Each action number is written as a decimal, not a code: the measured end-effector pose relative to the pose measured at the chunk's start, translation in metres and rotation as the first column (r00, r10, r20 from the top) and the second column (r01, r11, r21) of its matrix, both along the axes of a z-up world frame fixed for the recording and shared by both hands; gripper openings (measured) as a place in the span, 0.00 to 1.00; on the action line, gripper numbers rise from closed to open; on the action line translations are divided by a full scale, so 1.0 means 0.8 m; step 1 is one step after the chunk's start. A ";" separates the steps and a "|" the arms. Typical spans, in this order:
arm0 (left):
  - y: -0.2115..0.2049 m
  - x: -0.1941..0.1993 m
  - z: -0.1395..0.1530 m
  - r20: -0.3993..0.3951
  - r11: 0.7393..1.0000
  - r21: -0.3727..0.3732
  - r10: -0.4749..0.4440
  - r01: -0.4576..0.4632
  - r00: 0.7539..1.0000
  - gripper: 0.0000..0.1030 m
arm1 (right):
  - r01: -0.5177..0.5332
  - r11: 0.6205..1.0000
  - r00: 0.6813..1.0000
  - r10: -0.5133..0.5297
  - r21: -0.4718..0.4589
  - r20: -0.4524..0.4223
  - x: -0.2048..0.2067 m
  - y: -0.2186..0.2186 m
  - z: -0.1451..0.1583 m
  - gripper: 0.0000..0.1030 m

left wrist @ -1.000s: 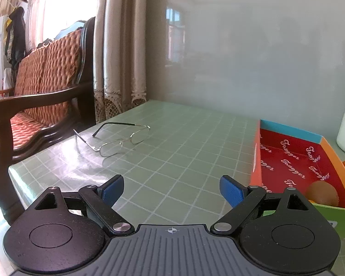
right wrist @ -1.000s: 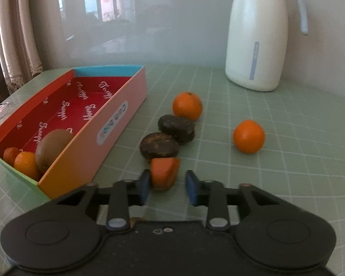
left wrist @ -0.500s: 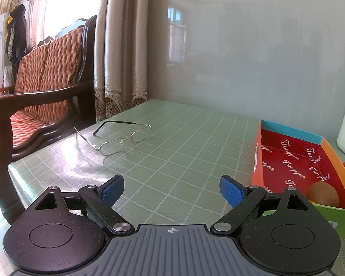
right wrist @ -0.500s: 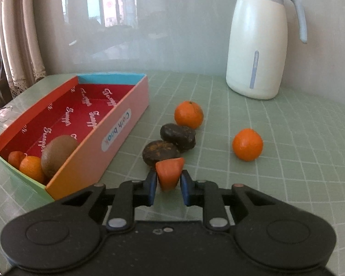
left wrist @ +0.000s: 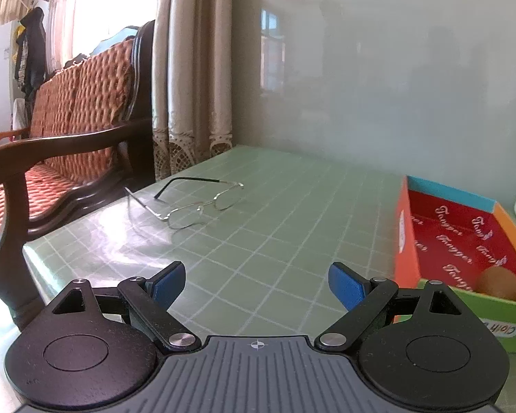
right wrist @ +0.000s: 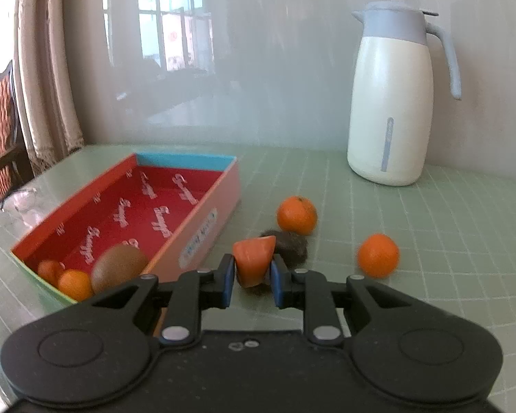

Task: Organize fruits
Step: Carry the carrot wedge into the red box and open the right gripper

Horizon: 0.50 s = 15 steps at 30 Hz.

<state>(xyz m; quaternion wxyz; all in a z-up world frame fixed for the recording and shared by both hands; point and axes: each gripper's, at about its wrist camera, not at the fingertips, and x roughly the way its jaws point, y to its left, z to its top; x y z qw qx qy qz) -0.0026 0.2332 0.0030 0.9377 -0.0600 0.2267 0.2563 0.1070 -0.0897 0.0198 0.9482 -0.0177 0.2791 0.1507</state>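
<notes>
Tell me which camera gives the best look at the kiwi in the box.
The right wrist view. There the kiwi lies whole at the near end of the box, beside two small oranges. In the left wrist view the kiwi shows only partly, low at the right edge behind the box's green wall.

Green checked table (right wrist: 430, 227) carries box (right wrist: 203, 237), oranges (right wrist: 297, 214), jug (right wrist: 390, 103), glasses (left wrist: 196, 199).

On the worktop (right wrist: 430, 227) the box (right wrist: 203, 241) lies at the left, a kiwi (right wrist: 118, 268) and two small oranges (right wrist: 74, 284) in its near end; right of it sit two oranges (right wrist: 297, 214) and a dark fruit (right wrist: 290, 246) (partly hidden), the jug (right wrist: 390, 103) behind; glasses (left wrist: 196, 201) lie left of the box
</notes>
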 end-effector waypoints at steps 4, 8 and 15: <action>0.010 -0.004 -0.003 -0.005 1.000 -0.006 0.020 -0.020 1.000 0.87 | -0.023 0.999 1.000 0.022 0.032 0.020 0.000 0.013 0.007 0.19; 0.018 -0.009 -0.005 -0.013 1.000 0.000 0.029 -0.029 0.999 0.87 | -0.061 0.997 0.996 0.058 0.050 0.060 -0.004 0.034 0.016 0.19; 0.038 -0.021 -0.009 -0.018 0.998 -0.017 0.060 -0.060 0.998 0.87 | -0.130 0.991 0.989 0.127 0.036 0.076 -0.003 0.076 0.014 0.19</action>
